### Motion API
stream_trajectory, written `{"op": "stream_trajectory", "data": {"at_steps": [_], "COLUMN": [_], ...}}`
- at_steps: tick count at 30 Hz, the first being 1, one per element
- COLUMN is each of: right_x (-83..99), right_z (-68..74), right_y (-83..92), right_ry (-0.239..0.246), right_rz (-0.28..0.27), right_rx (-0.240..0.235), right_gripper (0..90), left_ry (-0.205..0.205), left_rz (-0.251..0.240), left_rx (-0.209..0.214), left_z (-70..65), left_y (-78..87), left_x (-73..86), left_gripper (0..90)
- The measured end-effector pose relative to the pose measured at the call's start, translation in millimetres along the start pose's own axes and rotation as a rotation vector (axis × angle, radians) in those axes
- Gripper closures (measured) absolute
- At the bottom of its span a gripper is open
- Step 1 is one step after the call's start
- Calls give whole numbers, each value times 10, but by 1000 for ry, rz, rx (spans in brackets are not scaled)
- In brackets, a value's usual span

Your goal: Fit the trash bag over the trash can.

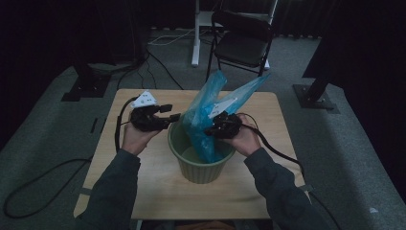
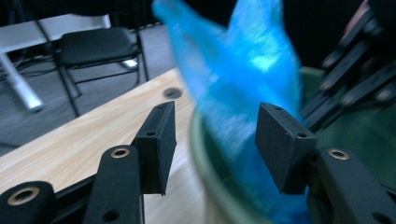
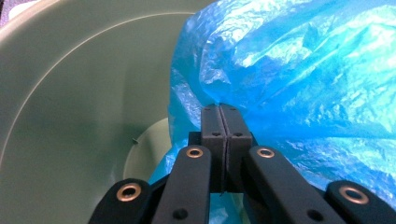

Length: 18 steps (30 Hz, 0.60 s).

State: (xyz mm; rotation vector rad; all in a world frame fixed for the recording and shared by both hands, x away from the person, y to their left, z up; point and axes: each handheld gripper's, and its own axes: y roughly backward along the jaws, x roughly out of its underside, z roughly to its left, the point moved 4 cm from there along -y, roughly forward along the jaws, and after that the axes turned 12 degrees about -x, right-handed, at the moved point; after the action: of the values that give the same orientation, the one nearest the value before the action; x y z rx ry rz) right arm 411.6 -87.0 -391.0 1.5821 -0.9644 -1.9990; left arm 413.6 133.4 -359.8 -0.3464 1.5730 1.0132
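Blue bag (image 1: 210, 115) stands half in the green bin (image 1: 201, 170) mid-table (image 1: 143, 182), lower part down inside, two upper flaps sticking up and back past the rim. Right gripper (image 1: 221, 125) at the bin's right rim: jaws pressed flat together, a fold of bag film pinched between the pads; right gripper view shows the closed pair (image 3: 223, 140) with bag (image 3: 299, 79) bunching up over and to the right of them, bin (image 3: 70, 93) wall and floor to the left. Left gripper (image 1: 165, 117) at the left rim, jaws spread wide, nothing between the pads. In the left gripper view (image 2: 215, 140) the bag (image 2: 243, 79) sits beyond the gap and slightly toward the right-hand jaw, no contact; bin (image 2: 210, 177) rim runs up through the gap. The other gripper's jaws show at that view's right edge, next to the bag. Hard to read: high view is dark, so the pinch point itself is lost behind the right hand (image 1: 246, 139) and gripper body; bag bottom hidden inside the bin; bag in the left gripper view is motion-blurred, edges smeared. Bag flap tips are cut off at the top of the left gripper view.
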Motion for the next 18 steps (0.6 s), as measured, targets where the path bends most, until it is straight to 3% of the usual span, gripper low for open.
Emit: {"op": "stream_trajectory", "data": {"at_steps": [7,10,12,14,16,17,18], "right_x": [-21,-20,-21,-20,-17,-17,-14], "right_z": [20,26,29,33,43,43,50], "right_y": [-5,-7,-7,-6,-5,-5,-5], "right_ry": [16,21,24,28,33,33,36], "right_rz": [4,8,7,7,8,8,6], "right_rx": [5,4,4,3,0,0,-3], "right_gripper": [900,900,900,900,899,899,899], "left_ry": [-24,-26,-30,-23,-45,-45,-70], "left_rz": [49,105,151,180,196,196,202], "left_rx": [47,71,52,70,62,62,63], "left_z": [-165,-232,-259,-285,-321,-321,-356], "left_y": [-257,-409,-505,-585,-633,-633,-638], "left_x": [-204,-240,-244,-232,-218,-218,-211], "left_gripper": [476,474,479,500,586,691,691]}}
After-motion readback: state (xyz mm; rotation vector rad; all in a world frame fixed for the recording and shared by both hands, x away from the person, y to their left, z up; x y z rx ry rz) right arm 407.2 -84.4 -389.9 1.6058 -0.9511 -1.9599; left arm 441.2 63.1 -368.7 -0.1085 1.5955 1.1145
